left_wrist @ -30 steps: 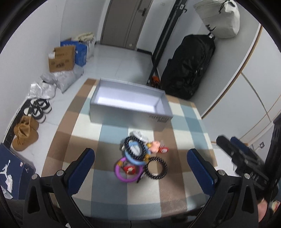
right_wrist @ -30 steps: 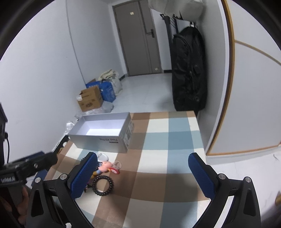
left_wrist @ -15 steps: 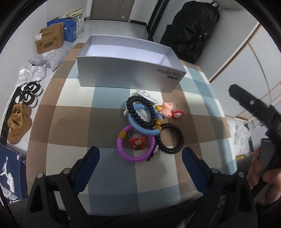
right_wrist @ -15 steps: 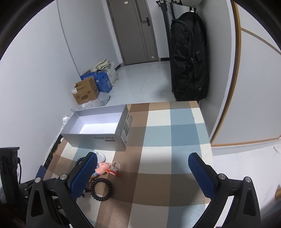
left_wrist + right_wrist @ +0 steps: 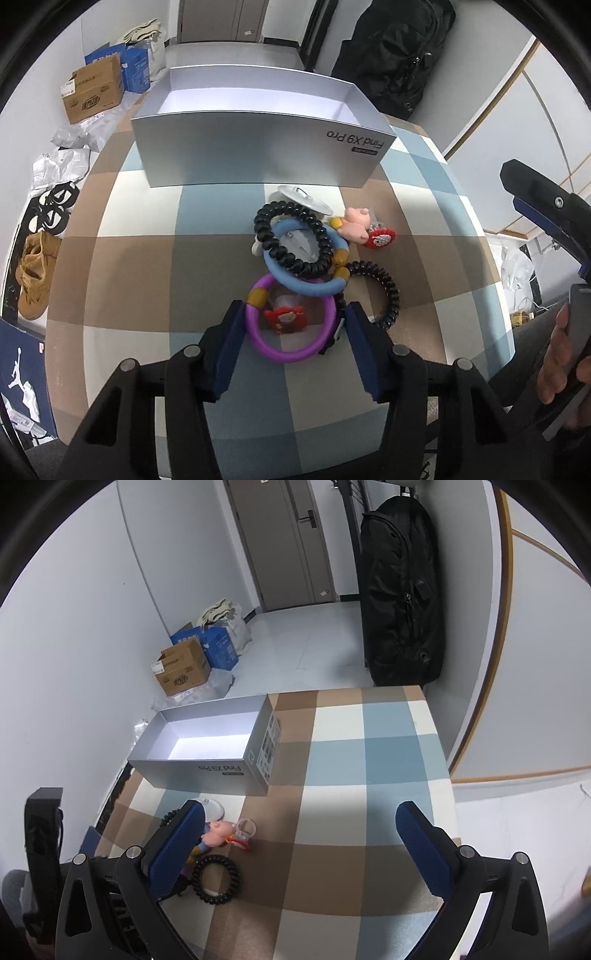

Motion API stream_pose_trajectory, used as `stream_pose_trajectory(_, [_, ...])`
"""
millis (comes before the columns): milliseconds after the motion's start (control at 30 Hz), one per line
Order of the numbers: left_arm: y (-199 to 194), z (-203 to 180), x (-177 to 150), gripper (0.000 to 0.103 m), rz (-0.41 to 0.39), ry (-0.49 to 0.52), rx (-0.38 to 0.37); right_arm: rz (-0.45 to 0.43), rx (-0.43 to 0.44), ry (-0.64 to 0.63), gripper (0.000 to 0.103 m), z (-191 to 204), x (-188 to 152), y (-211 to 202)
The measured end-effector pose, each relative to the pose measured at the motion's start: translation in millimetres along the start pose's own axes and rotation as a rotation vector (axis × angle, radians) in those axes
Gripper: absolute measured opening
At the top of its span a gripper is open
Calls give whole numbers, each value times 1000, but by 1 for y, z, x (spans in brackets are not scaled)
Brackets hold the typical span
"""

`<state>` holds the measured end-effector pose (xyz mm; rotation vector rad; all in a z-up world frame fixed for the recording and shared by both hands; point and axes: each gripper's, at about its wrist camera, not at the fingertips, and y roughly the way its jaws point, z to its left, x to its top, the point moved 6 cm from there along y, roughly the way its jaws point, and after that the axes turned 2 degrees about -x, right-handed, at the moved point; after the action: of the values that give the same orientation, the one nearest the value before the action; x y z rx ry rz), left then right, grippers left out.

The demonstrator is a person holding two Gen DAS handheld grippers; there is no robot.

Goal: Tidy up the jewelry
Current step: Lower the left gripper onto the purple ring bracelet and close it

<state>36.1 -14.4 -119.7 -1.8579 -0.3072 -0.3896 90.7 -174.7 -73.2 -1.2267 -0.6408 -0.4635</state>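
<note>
Left fingers [image 5: 291, 325] closing around purple ring [image 5: 291, 347], right fingers [image 5: 303, 849] wide, empty

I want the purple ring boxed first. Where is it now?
In the left wrist view, the purple ring lies on the checked cloth between the closing left tool's fingers, nearest of the pile, its far edge under the blue ring.
</note>
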Motion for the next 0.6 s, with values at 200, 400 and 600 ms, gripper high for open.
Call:
stream_pose_trajectory(200, [-9,0,-6,48,2,-35,-43,-5,0,9,103,0,0,-3])
stream_pose_trajectory(400, [-20,4,1,48,-32,-75,-102,2,-3,-6,103,1,-3,-2])
stream_pose_trajectory(600, [-41,3,7,48,-85,-115,-141,70,25,-17,103,6,-17,10])
